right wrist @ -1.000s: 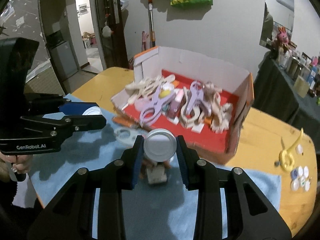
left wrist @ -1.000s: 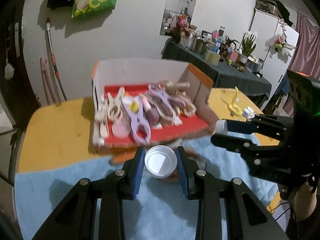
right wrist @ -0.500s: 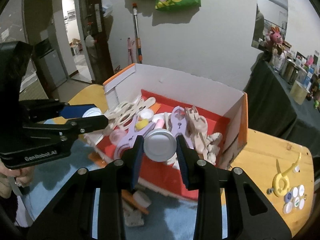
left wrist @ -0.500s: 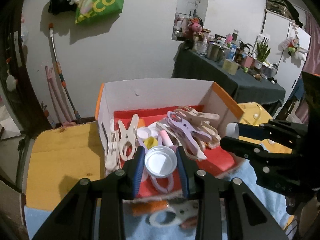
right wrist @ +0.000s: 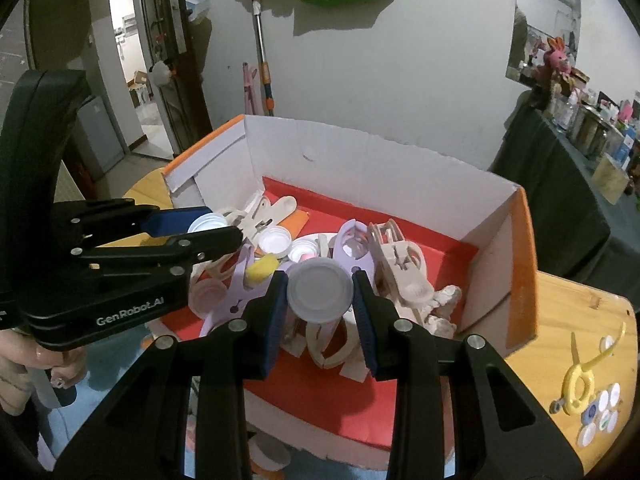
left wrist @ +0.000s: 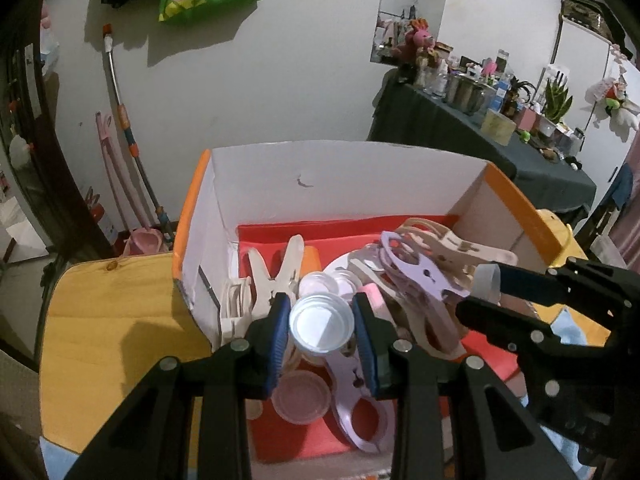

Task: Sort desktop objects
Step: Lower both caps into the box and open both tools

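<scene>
Left claw (left wrist: 322, 330) pinches a white, open-side-up bottle cap (left wrist: 322, 327); right claw (right wrist: 320, 300) pinches a grey lid (right wrist: 320, 293) at twelve o'clock, above the red-lined box (right wrist: 360, 160).

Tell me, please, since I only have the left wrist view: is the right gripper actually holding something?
Observer: Yes. The right gripper is shut on a round grey lid, held above the red floor of the box.
Operator: Thank you. Is anything lying on the table beyond the box's right wall?
Observer: A yellow clip lies on the bare wooden table there.
Operator: Anything else beside it?
Observer: A cluster of small caps sits right next to the clip, nearer the table's edge.
</scene>
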`<state>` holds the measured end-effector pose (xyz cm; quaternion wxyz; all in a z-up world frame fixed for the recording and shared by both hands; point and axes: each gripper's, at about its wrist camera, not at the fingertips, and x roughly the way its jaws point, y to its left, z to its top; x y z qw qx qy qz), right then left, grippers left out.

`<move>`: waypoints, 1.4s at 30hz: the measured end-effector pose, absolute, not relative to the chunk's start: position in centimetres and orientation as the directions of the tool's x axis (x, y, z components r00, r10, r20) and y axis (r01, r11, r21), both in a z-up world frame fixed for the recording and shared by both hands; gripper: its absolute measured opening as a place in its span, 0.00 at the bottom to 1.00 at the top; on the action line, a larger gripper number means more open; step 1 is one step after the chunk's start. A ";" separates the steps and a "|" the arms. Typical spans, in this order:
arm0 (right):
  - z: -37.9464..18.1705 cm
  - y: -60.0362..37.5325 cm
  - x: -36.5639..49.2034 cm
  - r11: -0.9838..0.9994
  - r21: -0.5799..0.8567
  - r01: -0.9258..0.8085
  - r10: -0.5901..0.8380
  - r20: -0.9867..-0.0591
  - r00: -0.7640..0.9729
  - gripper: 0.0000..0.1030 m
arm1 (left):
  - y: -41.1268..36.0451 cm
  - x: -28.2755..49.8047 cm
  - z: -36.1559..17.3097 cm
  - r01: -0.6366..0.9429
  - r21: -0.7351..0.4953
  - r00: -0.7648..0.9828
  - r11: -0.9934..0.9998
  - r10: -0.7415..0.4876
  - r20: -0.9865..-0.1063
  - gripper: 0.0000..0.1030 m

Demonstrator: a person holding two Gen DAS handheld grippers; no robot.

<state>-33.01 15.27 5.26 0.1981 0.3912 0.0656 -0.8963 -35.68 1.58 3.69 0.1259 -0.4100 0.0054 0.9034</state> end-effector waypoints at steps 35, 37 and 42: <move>1.7 13.4 -35.5 -0.897 0.028 0.441 -0.300 -0.772 -0.560 0.30 | 1.8 -38.3 0.4 -0.214 -0.047 -0.607 -0.976 0.170 -0.776 0.33; 1.6 13.4 -35.5 -0.897 0.028 0.441 -0.300 -0.771 -0.562 0.30 | 1.7 -38.3 0.4 -0.212 -0.046 -0.609 -0.976 0.168 -0.775 0.33; 1.5 13.3 -35.4 -0.896 0.023 0.443 -0.299 -0.769 -0.565 0.30 | 1.7 -38.3 0.4 -0.212 -0.043 -0.609 -0.976 0.166 -0.776 0.33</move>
